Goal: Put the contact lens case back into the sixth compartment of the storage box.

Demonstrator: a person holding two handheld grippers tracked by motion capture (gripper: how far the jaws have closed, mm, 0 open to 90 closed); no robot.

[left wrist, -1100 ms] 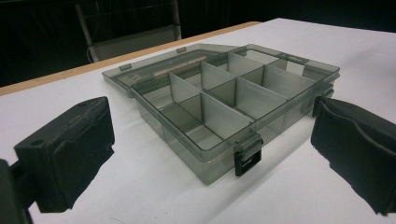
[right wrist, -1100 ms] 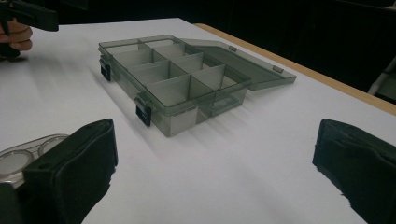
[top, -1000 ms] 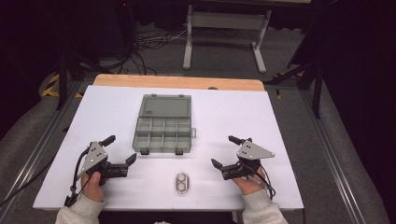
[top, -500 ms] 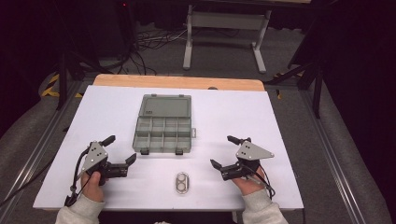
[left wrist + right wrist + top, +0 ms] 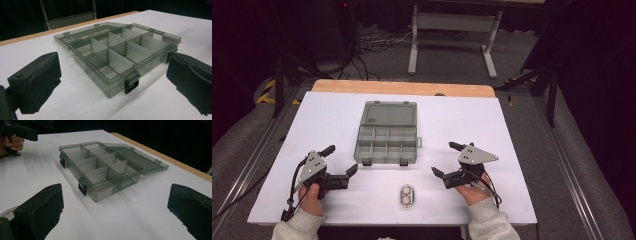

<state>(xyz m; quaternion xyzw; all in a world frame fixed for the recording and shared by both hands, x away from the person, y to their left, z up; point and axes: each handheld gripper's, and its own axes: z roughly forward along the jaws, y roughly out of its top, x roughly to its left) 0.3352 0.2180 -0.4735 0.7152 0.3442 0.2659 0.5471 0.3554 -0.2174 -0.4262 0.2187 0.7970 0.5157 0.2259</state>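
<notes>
A smoky grey plastic compartment box [image 5: 387, 132] lies open at the table's middle, its lid folded flat toward the far side and its several compartments empty. My left gripper [image 5: 341, 159] rests open on the table to the box's near left, with nothing between its jaws. To the near right, my right gripper [image 5: 444, 159] is open as well and holds nothing. In the left gripper view the box [image 5: 117, 55] lies ahead of the wide-apart jaws. The right gripper view looks at the box [image 5: 102, 167] from the other side, latches facing me.
A small clear oval case [image 5: 407, 196] lies near the front edge between the hands. The white table top [image 5: 522, 150] has a wooden strip [image 5: 402, 88] along its far edge. A metal stand [image 5: 452, 25] and cables sit on the floor beyond.
</notes>
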